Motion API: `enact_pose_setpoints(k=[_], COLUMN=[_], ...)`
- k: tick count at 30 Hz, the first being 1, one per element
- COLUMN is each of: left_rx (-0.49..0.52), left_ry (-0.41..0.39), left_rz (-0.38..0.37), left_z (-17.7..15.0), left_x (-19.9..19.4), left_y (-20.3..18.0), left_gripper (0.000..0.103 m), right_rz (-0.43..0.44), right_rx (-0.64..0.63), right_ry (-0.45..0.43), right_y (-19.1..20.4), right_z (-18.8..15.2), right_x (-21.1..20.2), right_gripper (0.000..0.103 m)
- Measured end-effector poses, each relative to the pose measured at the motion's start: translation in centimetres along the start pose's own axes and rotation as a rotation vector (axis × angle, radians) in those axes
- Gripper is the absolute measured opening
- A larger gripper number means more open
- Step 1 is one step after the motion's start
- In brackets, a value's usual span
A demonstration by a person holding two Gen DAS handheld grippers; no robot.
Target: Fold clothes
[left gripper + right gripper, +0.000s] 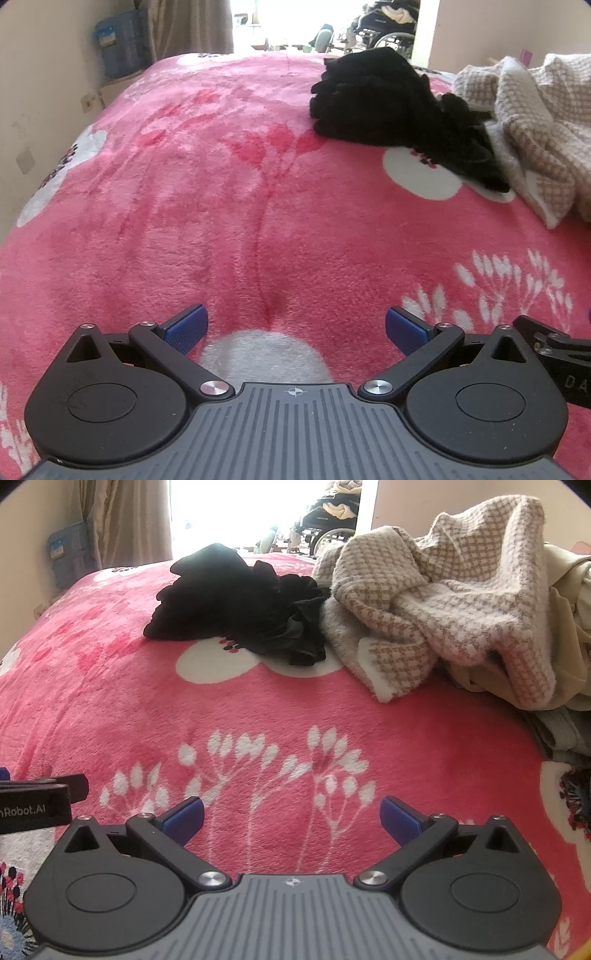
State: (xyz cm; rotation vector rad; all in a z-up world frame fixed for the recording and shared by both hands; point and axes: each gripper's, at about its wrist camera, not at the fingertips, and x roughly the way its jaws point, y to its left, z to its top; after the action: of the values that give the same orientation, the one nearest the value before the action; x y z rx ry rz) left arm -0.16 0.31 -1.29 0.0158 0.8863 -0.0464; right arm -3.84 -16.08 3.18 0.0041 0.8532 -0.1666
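1. While both tools hang over the pink floral blanket (184, 184) that covers the bed, neither one touches any clothing.
2. The left tool (295, 328) has its jaws spread wide, with its blue pads (184, 328) well apart and only blanket showing between them; it tilts downward toward the bed.
3. The right tool (291, 814) is spread just as wide, with nothing between its blue pads (184, 818) except the white flower print of the blanket.
4. In the left wrist view, part of the right tool's black body shows at the near right edge; in the right wrist view, part of the left tool's black body, with printed lettering, shows at the near left edge.
5. A crumpled black garment (236, 605) lies on the far part of the bed, partly over a white flower shape in the blanket.
6. Just right of it, and touching it, sits a heaped beige-and-white houndstooth garment (443, 602), unfolded and bunched.
7. Further right in the right wrist view lie more pale clothes (572, 627), cream and grey-green, piled at the edge of the bed.
8. Beyond the bed a bright doorway (314, 22) shows a wheelchair (384, 29) with clothes on it.
9. A blue box (122, 44) stands by the far left wall beside a beige curtain (192, 26).
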Motion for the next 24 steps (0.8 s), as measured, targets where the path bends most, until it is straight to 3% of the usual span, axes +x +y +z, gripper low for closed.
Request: enact_pose_setpoints(k=[6,17,24], left_rx=[0.01,-0.091,-0.078], left_ry=[0.005,0.011,0.003], left_rz=[0.005,-0.02,-0.01], left_z=[-0.1,-0.1,-0.1], left_x=[0.1,0.2,0.0], left_y=[-0.1,1.0,0.7], left_gripper=[0.103,0.103,0.103], right_rz=[-0.005,-0.013,-0.016], right_rx=[-0.001,0.011,0.02], right_ry=[-0.004,-0.003,0.006], right_y=[-0.2,-0.5,-0.7], right_z=[0.1,0.2,0.1], right_x=[-0.1,0.0,0.1], right_gripper=[0.103,0.103,0.103])
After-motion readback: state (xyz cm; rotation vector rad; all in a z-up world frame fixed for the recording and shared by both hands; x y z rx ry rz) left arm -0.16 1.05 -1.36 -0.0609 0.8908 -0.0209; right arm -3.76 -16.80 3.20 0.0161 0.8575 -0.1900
